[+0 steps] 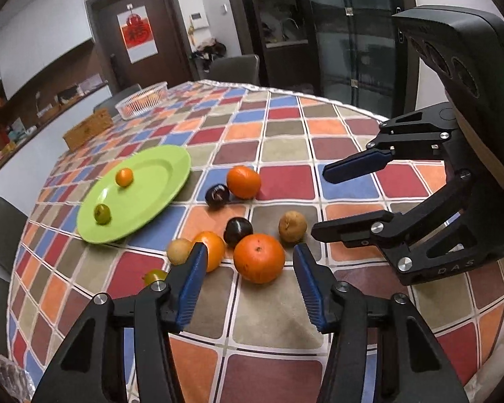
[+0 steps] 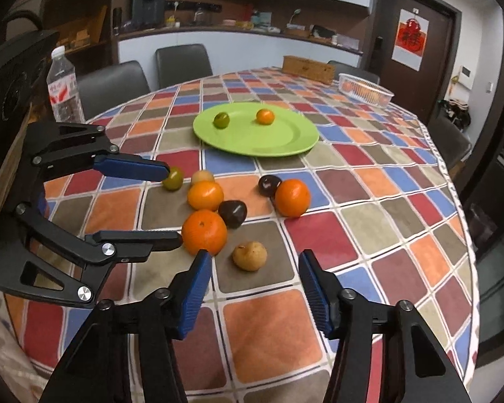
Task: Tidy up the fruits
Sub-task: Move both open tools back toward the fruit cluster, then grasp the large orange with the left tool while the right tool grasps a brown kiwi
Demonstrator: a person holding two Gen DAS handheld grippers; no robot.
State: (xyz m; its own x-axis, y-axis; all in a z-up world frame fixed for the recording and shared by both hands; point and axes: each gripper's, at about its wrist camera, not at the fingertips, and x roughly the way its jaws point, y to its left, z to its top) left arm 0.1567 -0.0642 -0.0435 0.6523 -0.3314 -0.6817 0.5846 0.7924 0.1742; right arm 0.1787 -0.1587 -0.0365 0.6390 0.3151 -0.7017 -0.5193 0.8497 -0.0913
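A green plate (image 1: pixel 151 181) (image 2: pixel 285 137) holds a small orange fruit (image 1: pixel 124 177) (image 2: pixel 264 116) and a small green fruit (image 1: pixel 102 213) (image 2: pixel 221 120). Loose fruit lies on the checked tablecloth before it: three oranges (image 1: pixel 258 258) (image 2: pixel 204 232), two dark plums (image 1: pixel 237 231) (image 2: pixel 232 213), two tan fruits (image 1: pixel 292 226) (image 2: pixel 249 255) and a green one (image 2: pixel 173 178). My left gripper (image 1: pixel 250 258) (image 2: pixel 174 206) is open, its jaws either side of the nearest orange. My right gripper (image 2: pixel 256 265) (image 1: pixel 317 199) is open, just short of a tan fruit.
A white basket (image 1: pixel 142 99) (image 2: pixel 366 89) of oranges and a wooden box (image 1: pixel 88 128) (image 2: pixel 307 69) stand at the table's far side. A water bottle (image 2: pixel 64 87) stands at the left edge. Chairs (image 2: pixel 183 60) ring the table.
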